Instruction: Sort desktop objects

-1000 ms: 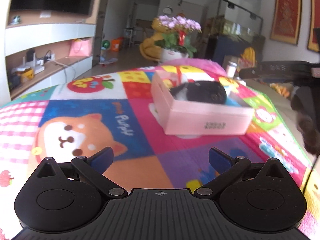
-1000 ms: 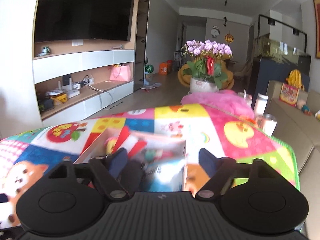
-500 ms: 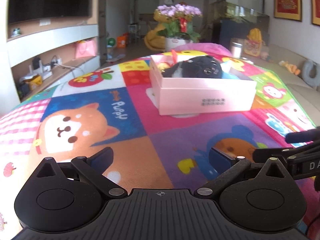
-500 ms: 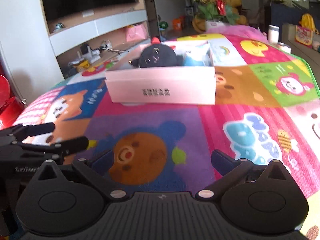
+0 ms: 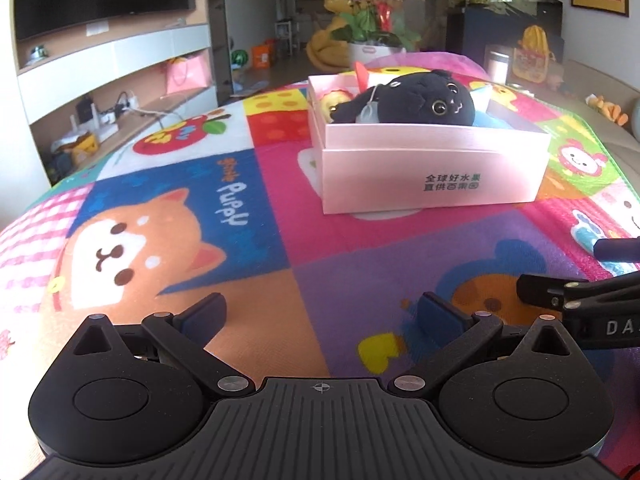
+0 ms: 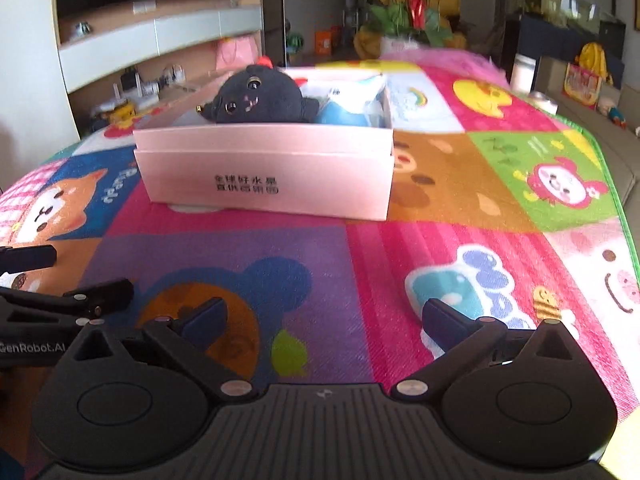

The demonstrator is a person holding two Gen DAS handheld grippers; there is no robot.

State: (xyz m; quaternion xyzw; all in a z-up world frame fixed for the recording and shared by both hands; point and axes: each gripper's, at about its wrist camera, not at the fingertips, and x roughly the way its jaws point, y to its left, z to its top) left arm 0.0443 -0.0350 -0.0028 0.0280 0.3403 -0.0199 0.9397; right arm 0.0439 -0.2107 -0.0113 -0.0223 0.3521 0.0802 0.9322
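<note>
Surface: cartoon play mat [image 5: 280, 200]
Pink box [image 5: 436, 172]: holds black plush toy [image 5: 416, 100]
Left gripper [image 5: 320, 316]: jaws apart, empty
Right gripper [image 6: 322, 318]: jaws apart, empty

Left gripper [image 5: 320, 316]: jaws spread wide, nothing between the pads, pointing forward and tilted downward. Right gripper [image 6: 324, 318]: jaws at full spread, likewise empty, same downward tilt. The two stand side by side, close but apart: the right gripper's fingers enter the left wrist view at 3 o'clock, the left's enter the right wrist view at 9 o'clock.
</note>
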